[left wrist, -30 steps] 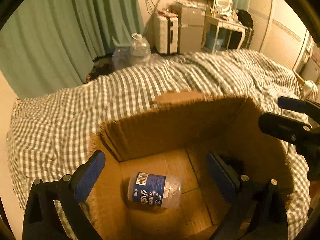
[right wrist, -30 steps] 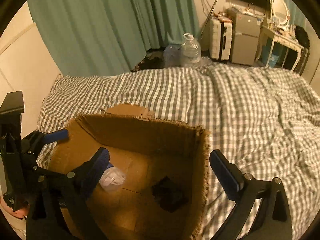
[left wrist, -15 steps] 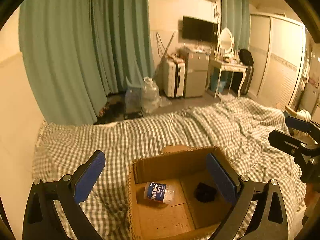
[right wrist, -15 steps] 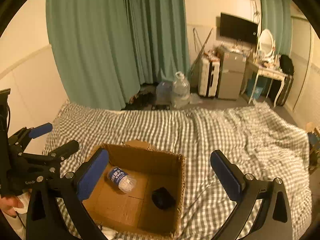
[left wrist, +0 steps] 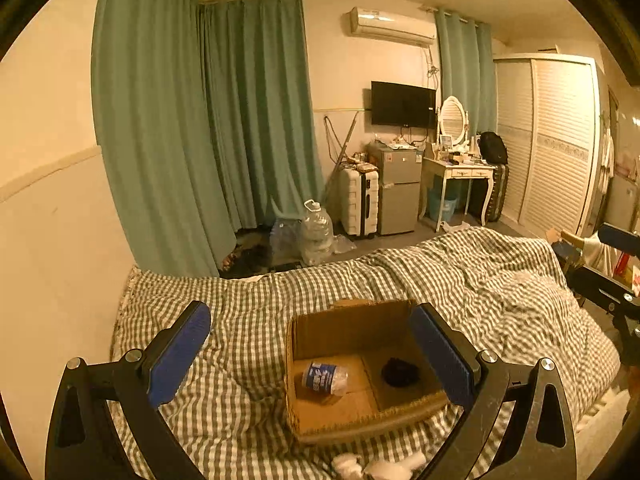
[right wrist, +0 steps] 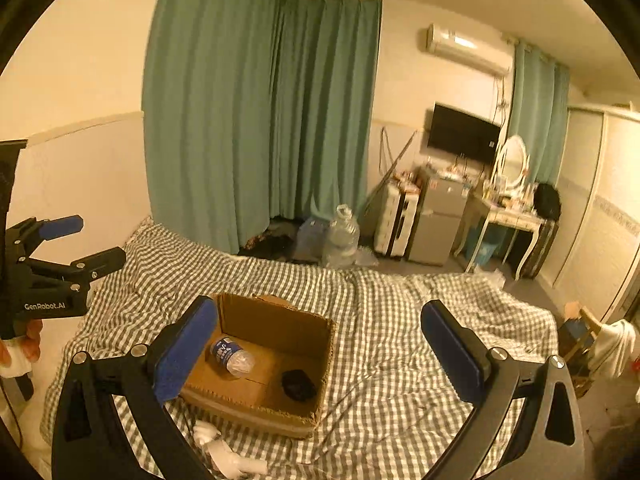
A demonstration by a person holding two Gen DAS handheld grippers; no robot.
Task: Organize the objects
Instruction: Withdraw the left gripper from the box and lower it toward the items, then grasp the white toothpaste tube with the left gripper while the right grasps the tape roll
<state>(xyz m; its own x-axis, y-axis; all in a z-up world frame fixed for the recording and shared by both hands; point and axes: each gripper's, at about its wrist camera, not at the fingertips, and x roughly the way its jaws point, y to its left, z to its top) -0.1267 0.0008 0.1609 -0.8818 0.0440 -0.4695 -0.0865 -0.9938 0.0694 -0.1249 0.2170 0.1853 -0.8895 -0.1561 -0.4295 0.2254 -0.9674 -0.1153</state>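
An open cardboard box [left wrist: 352, 330] [right wrist: 276, 326] sits on the checked bedspread [left wrist: 248, 312]. Inside it, a clear plastic bottle with a blue label [left wrist: 324, 378] [right wrist: 230, 354] lies on its side at the left, and a small black object [left wrist: 400, 372] [right wrist: 298, 384] rests at the right. My left gripper [left wrist: 310, 320] hovers open well above and in front of the box, holding nothing. It also shows at the left edge of the right wrist view, left gripper [right wrist: 96, 240], with a hand [right wrist: 32, 340] on it. My right gripper [right wrist: 320, 312] [left wrist: 600, 260] is open and empty too.
White crumpled items [left wrist: 376, 466] [right wrist: 224, 452] lie on the bed just in front of the box. A thin cable [right wrist: 352, 396] runs across the bedspread. Beyond the bed stand water jugs [left wrist: 316, 232], a white suitcase [left wrist: 360, 204], a small fridge [left wrist: 396, 192] and a dressing table [left wrist: 456, 172].
Both grippers have drawn up and back from the box, which now looks small and far below. The bottle and the black object stay in the box. Both grippers remain open.
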